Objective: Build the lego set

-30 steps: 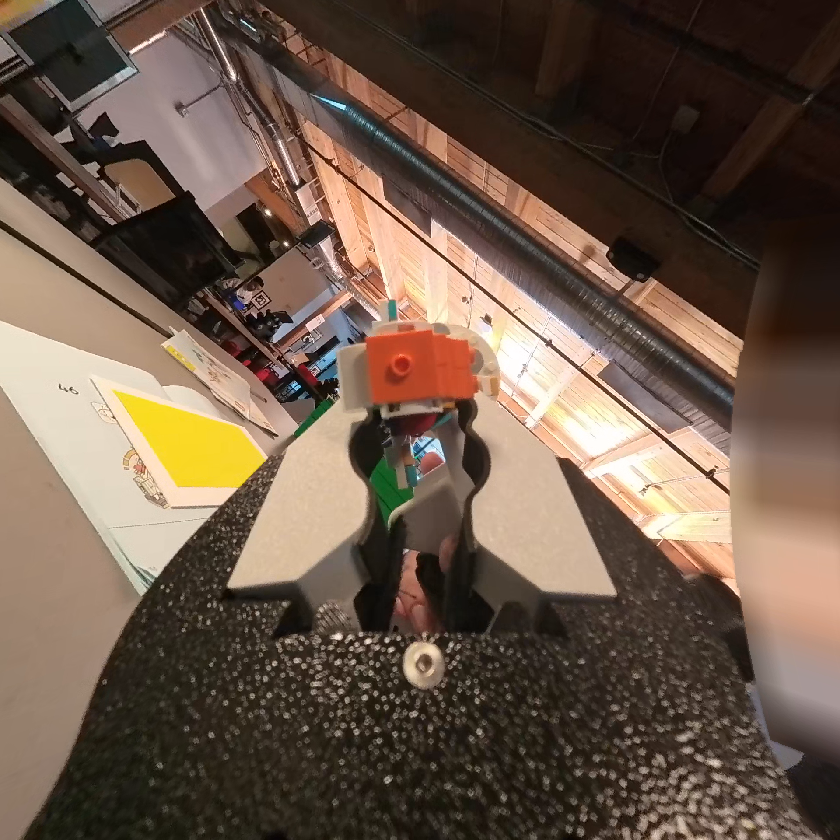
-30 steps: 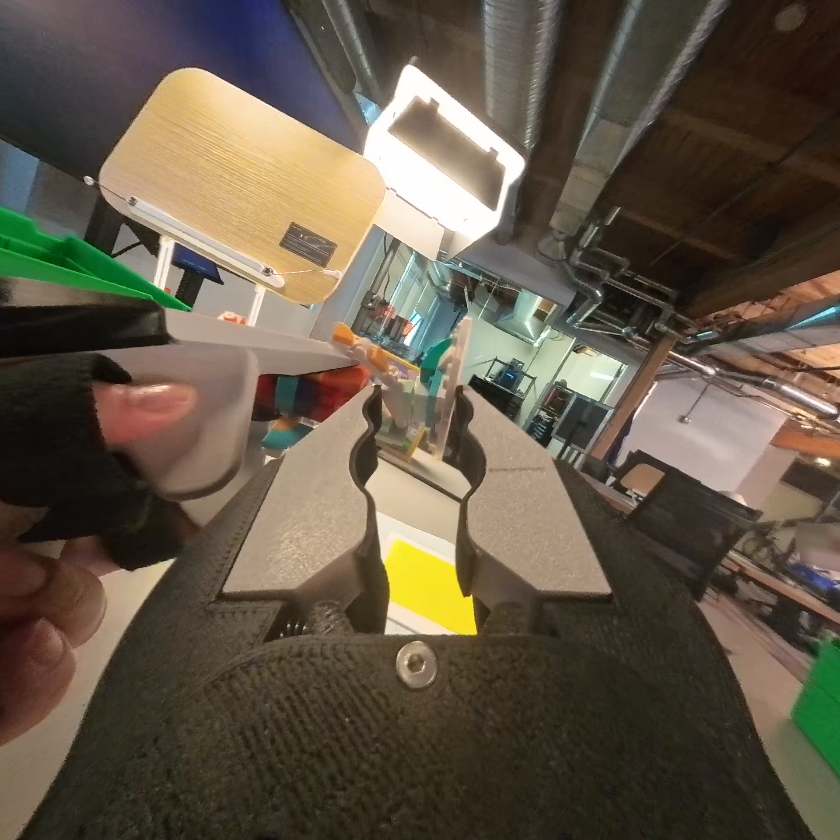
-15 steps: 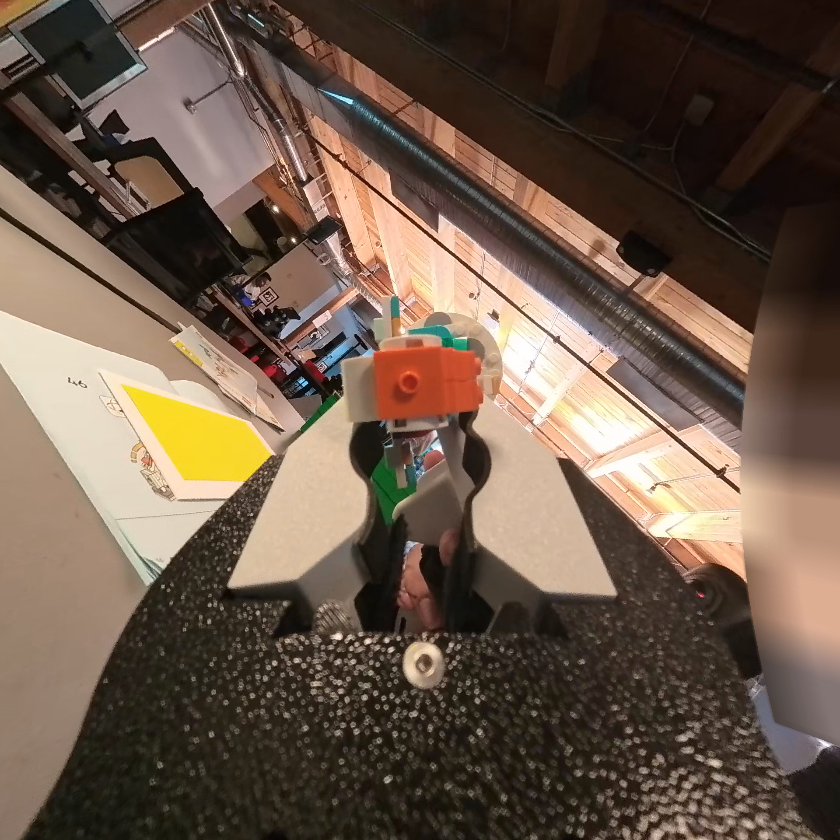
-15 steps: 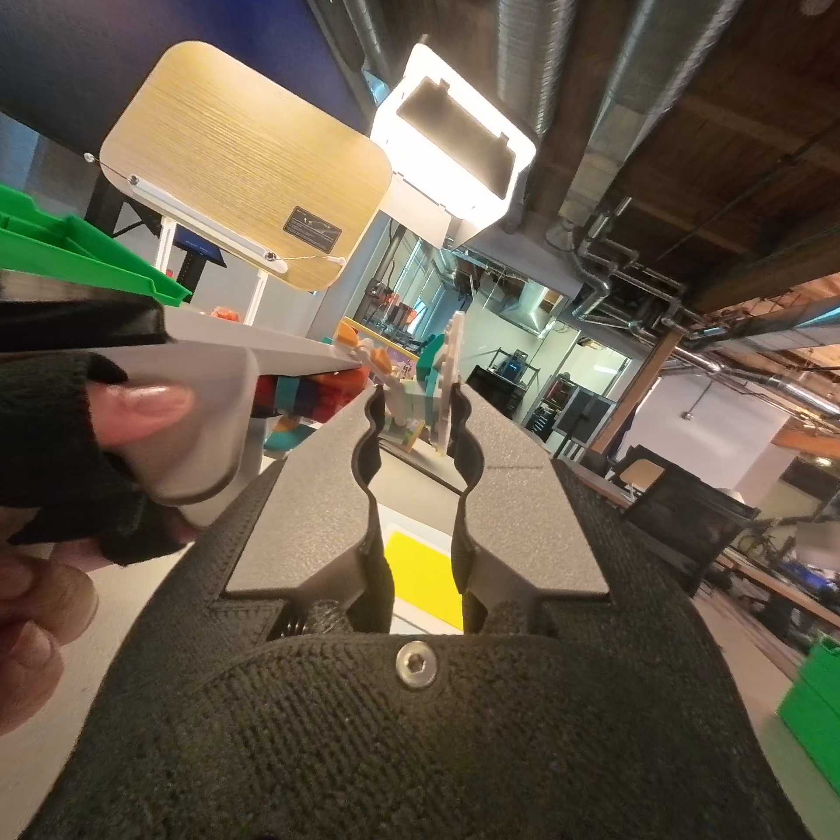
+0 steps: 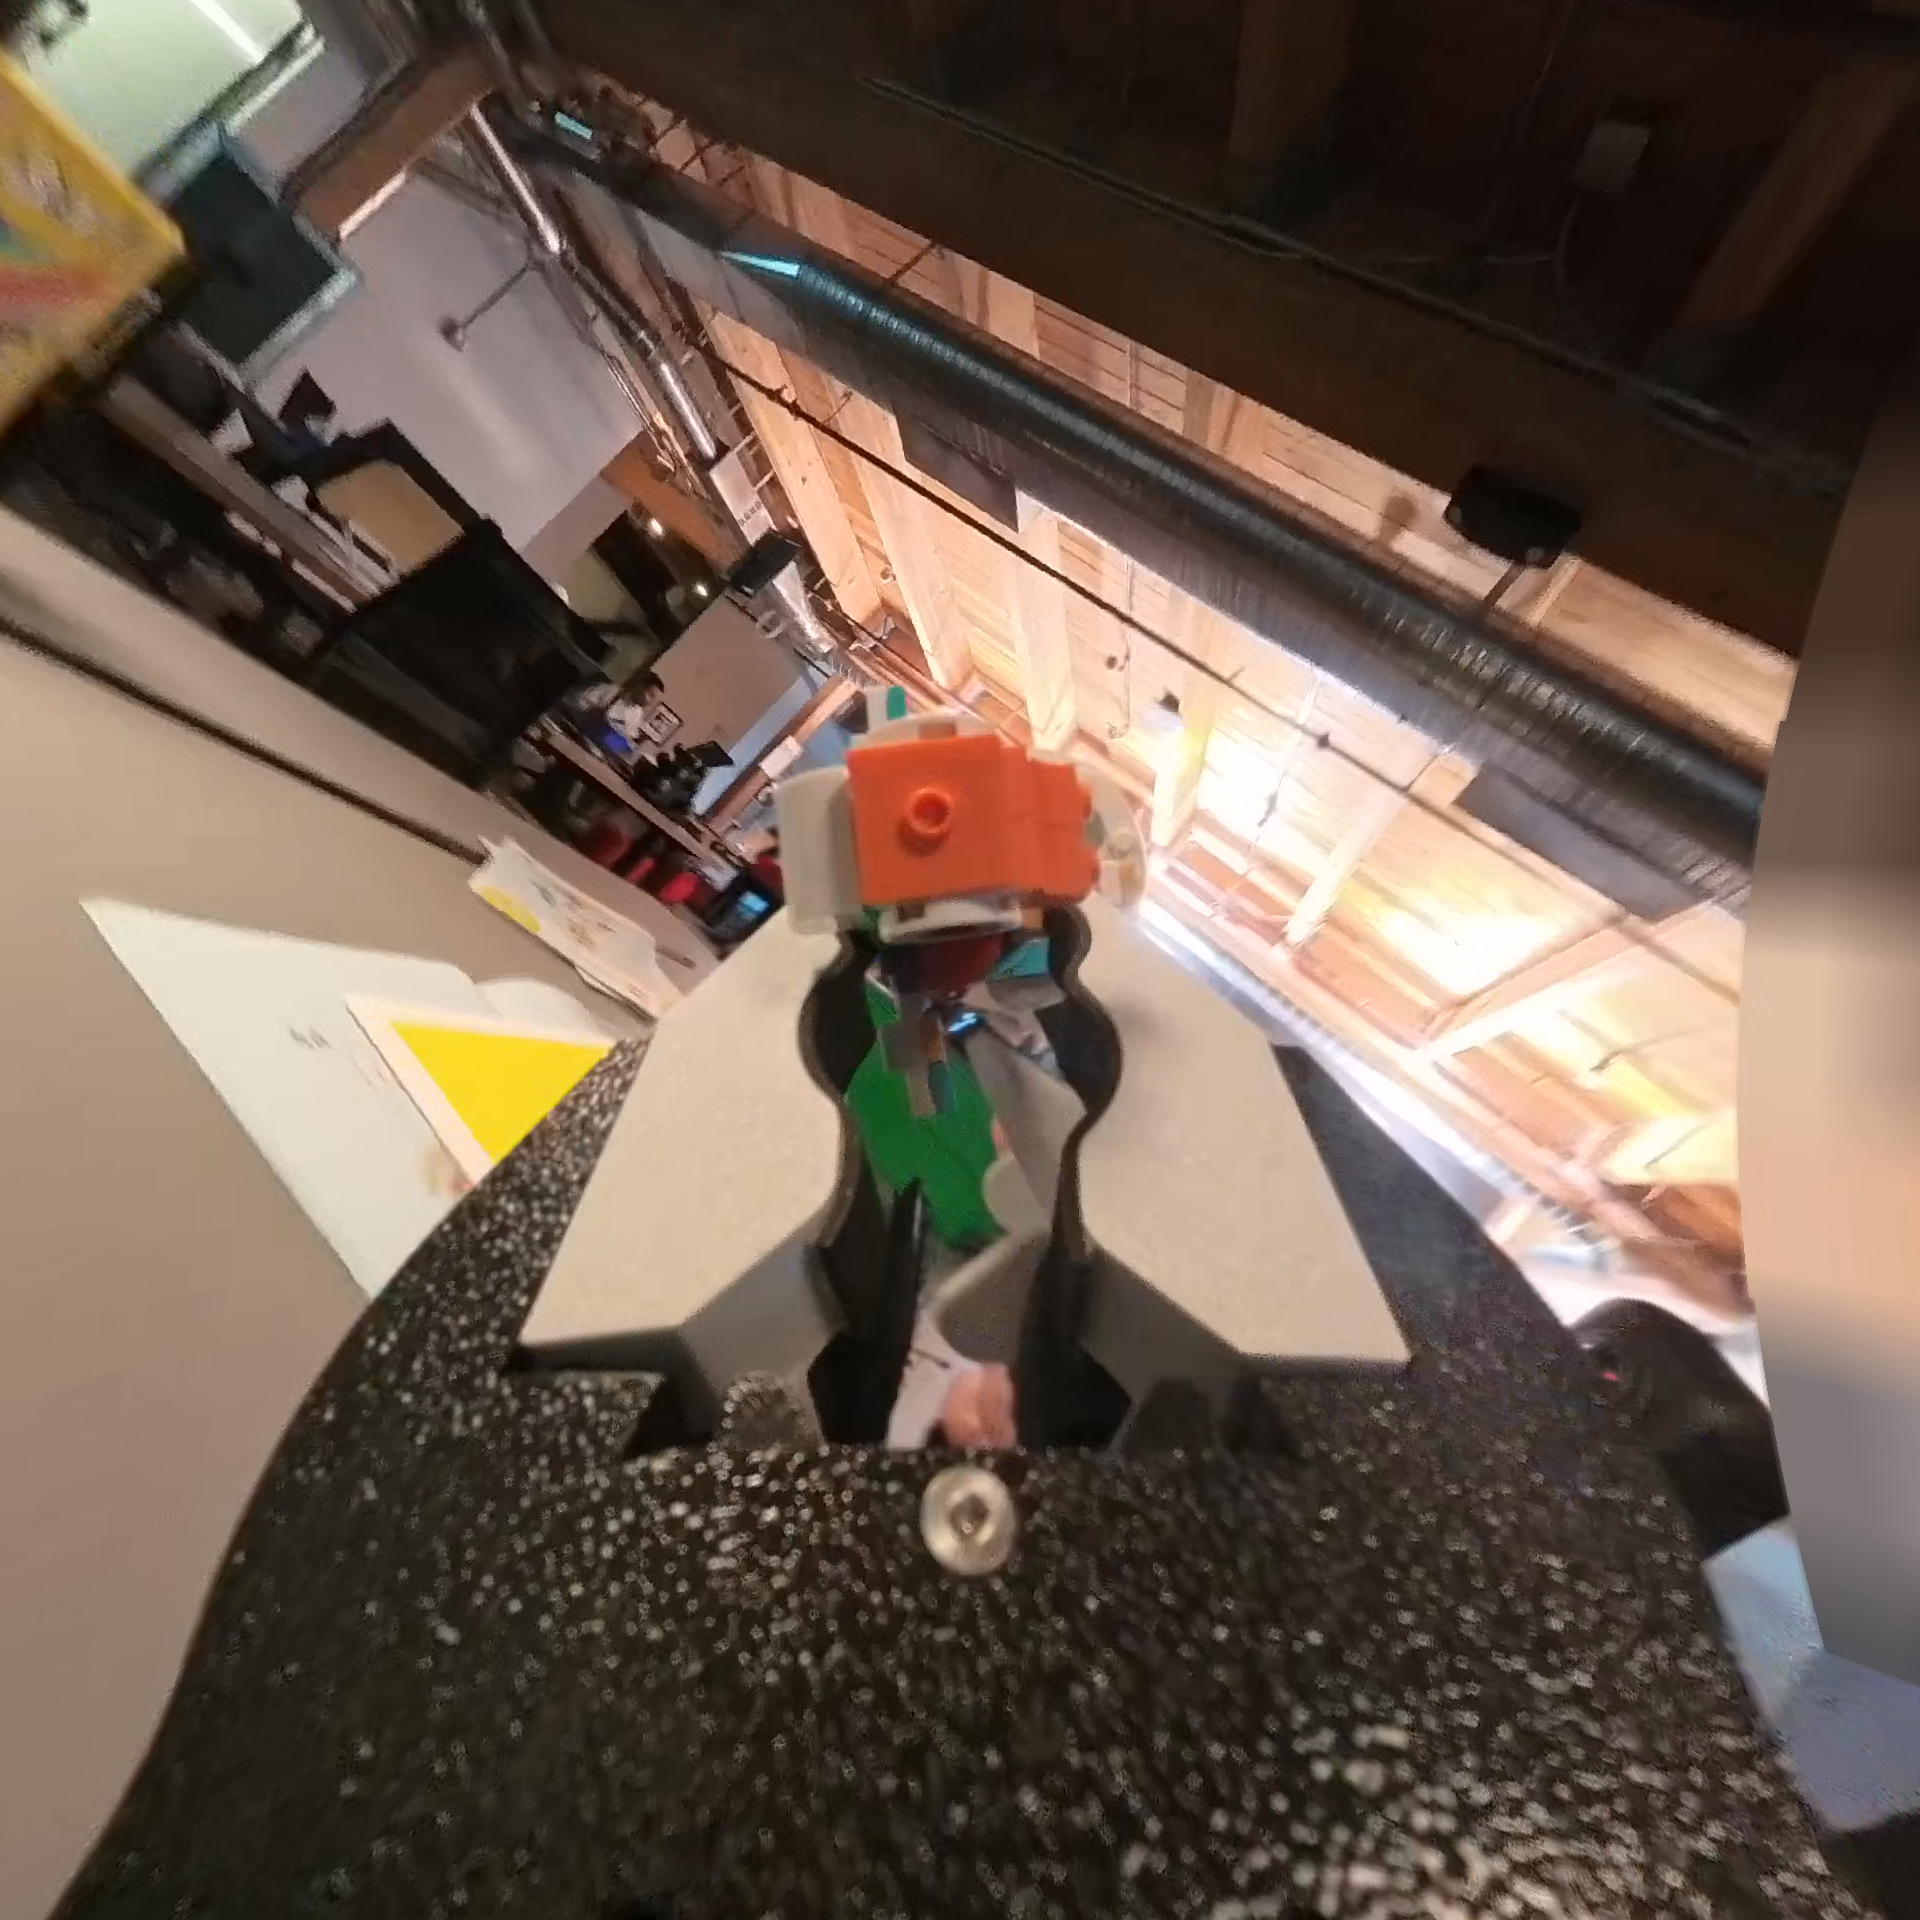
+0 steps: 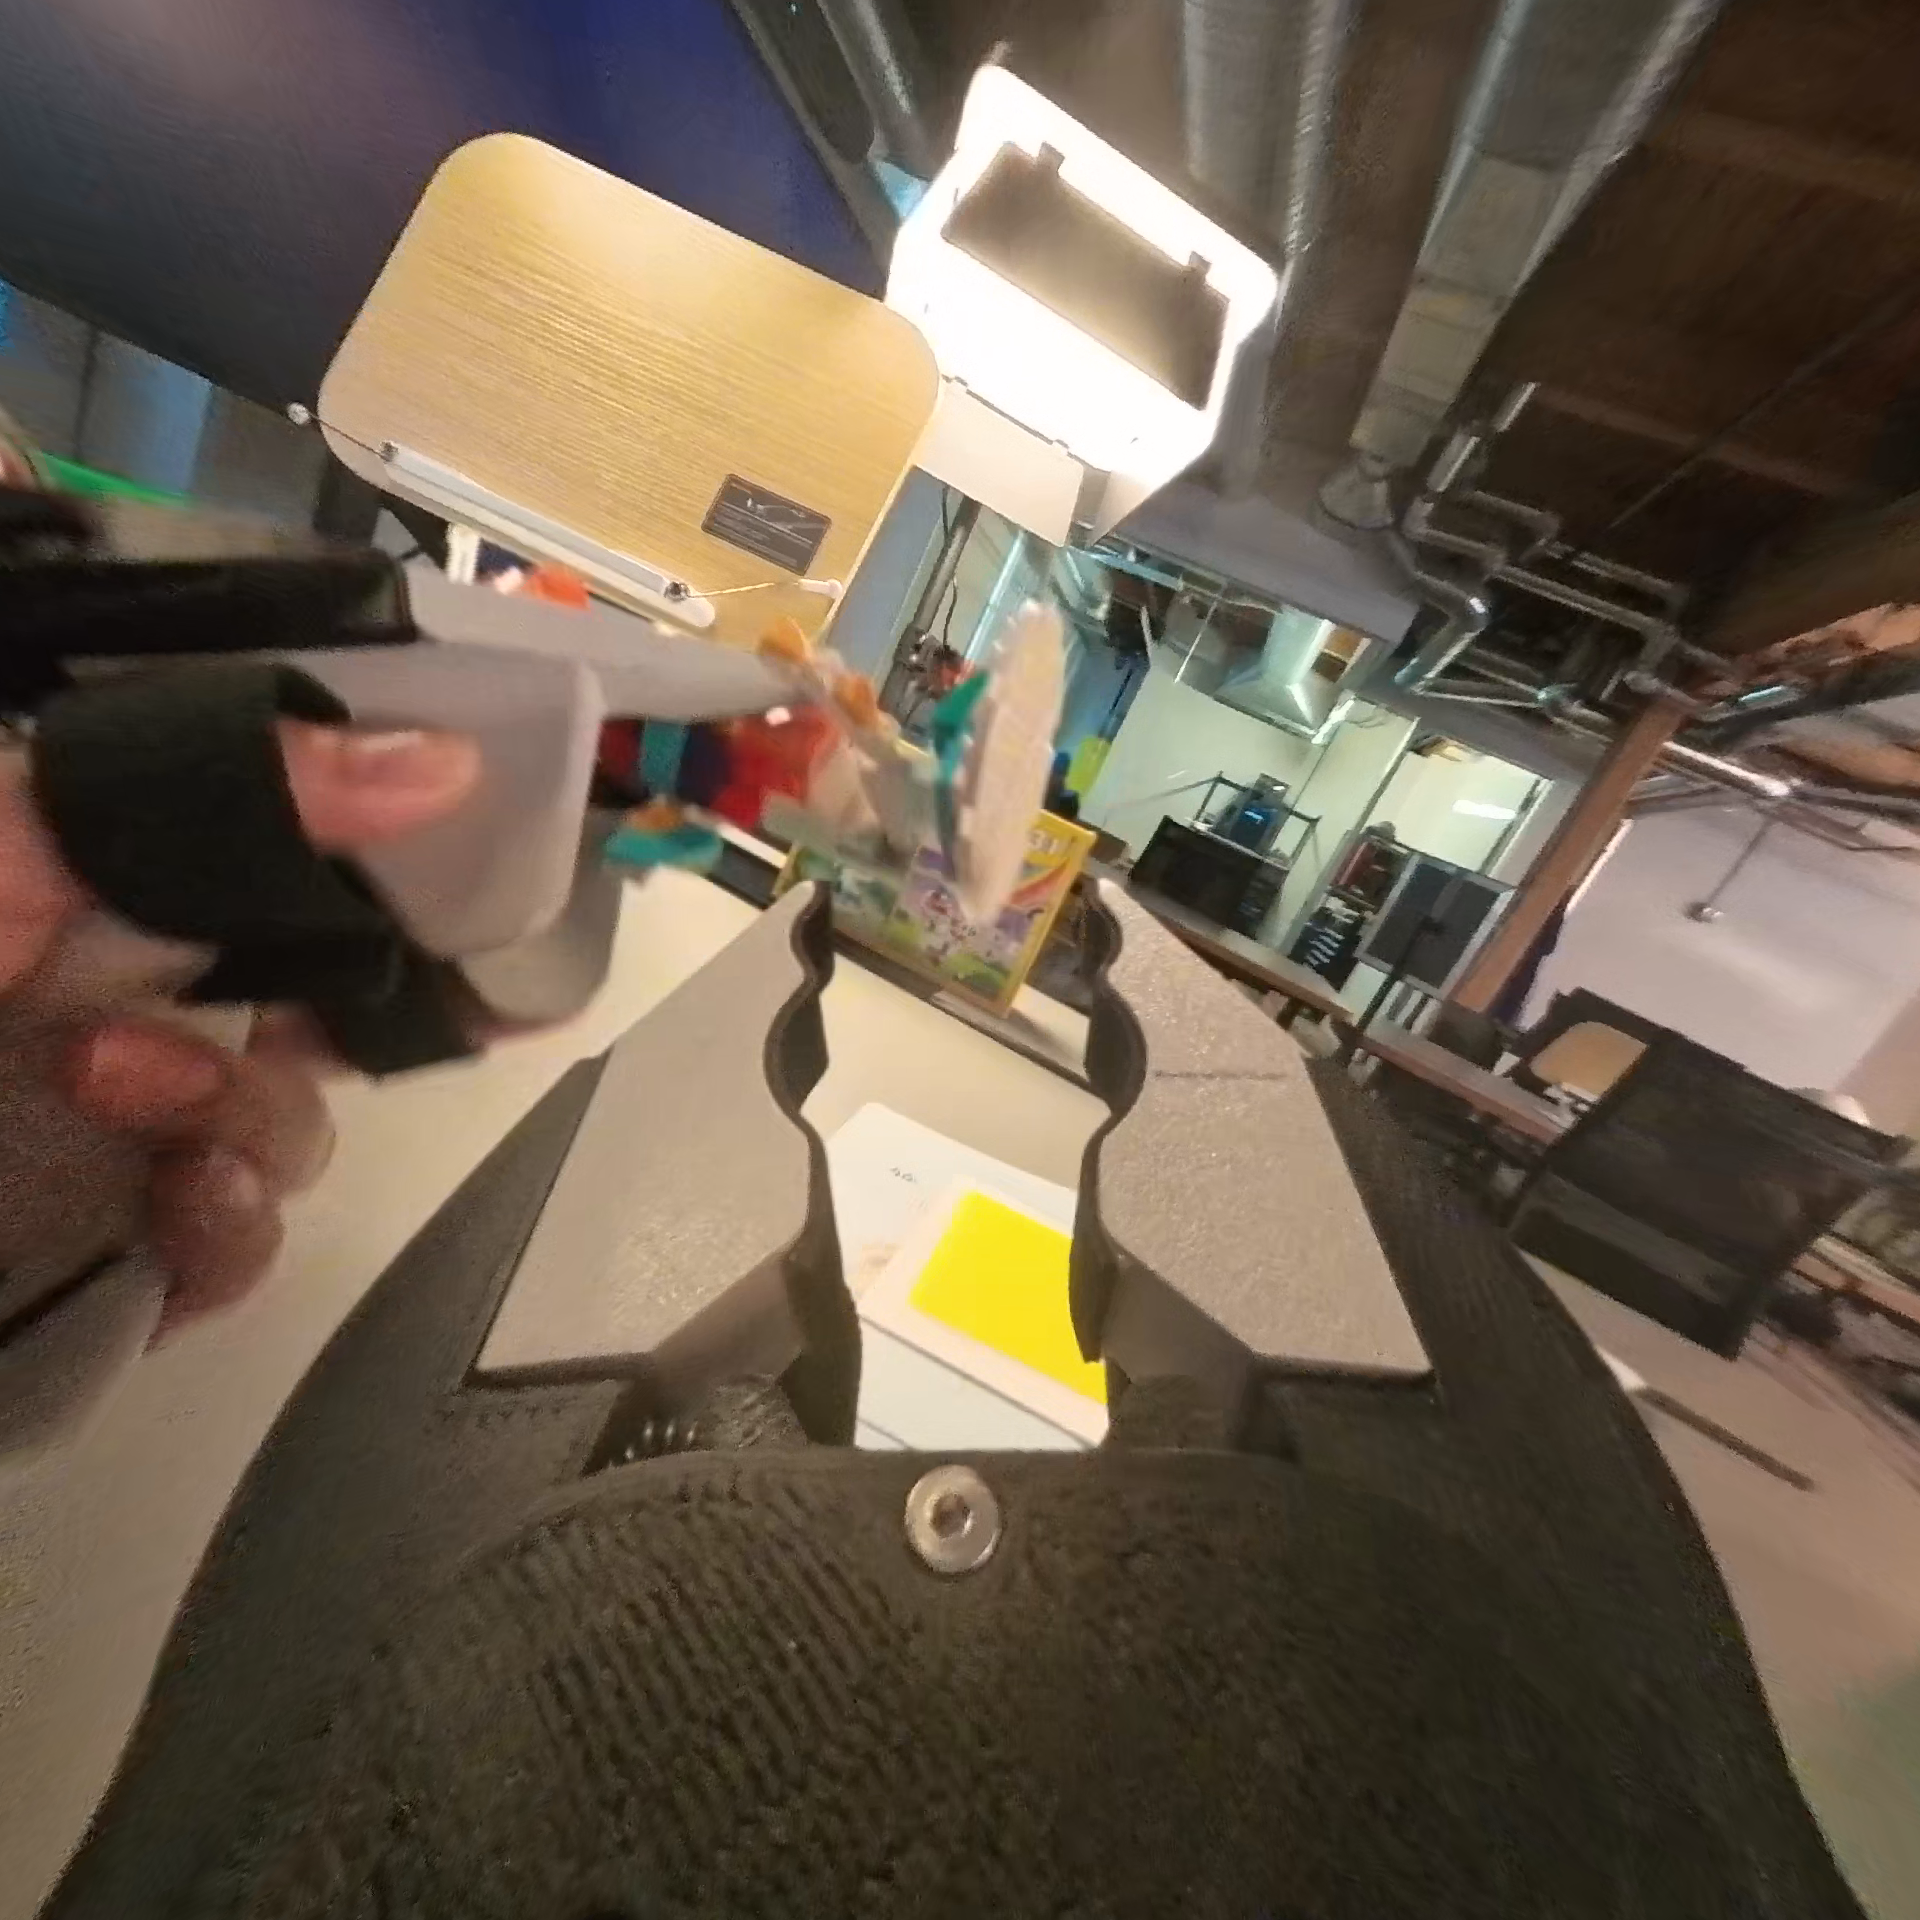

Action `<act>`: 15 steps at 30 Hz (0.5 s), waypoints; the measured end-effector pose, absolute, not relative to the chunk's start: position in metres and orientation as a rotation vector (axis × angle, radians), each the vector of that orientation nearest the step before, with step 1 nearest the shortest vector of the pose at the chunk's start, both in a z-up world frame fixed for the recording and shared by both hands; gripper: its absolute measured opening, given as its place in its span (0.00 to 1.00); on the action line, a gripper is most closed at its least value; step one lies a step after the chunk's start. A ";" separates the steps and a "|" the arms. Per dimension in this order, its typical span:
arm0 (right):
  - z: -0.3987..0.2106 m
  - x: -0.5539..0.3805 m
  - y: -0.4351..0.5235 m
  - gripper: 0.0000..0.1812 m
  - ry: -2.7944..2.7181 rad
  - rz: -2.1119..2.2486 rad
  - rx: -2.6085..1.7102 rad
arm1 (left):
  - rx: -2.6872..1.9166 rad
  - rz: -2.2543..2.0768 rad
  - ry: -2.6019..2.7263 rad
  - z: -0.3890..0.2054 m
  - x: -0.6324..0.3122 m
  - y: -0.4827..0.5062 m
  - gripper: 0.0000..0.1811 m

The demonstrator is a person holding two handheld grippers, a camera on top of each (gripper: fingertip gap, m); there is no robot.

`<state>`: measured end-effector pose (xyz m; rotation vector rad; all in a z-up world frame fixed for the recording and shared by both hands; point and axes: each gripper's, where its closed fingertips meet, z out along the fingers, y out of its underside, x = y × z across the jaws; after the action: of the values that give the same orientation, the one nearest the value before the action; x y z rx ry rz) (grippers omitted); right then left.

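Your left gripper (image 5: 951,930) pinches the small orange, white and teal lego model (image 5: 940,831) in the air, above the grey table (image 5: 156,987). Your right gripper (image 6: 956,914), fingers spread and empty, sits just below it. If the left pinch loosens, the model may fall and break apart.

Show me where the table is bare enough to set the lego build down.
Bare tabletop lies left of the open instruction booklet, up to the dark seam. A narrower strip runs between that booklet and the yellow box. Crowded: around the second booklet beyond it. The left tongs hold the lego build; right tongs are open.
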<state>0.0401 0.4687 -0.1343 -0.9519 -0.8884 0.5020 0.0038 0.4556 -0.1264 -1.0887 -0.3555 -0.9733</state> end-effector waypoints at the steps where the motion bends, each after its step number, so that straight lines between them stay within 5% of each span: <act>1: -0.136 0.043 0.470 0.27 -0.895 0.517 -0.957 | -1.112 -0.908 -0.325 -0.123 -0.004 0.456 0.16; 15: -0.142 0.147 0.566 0.22 -0.717 0.337 -1.104 | -2.091 -0.470 0.678 -0.207 0.026 0.435 0.16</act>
<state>0.1470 0.5663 -0.1424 -1.1041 -0.7170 0.3366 0.0257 0.4351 -0.2065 -2.0909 0.6777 -0.4697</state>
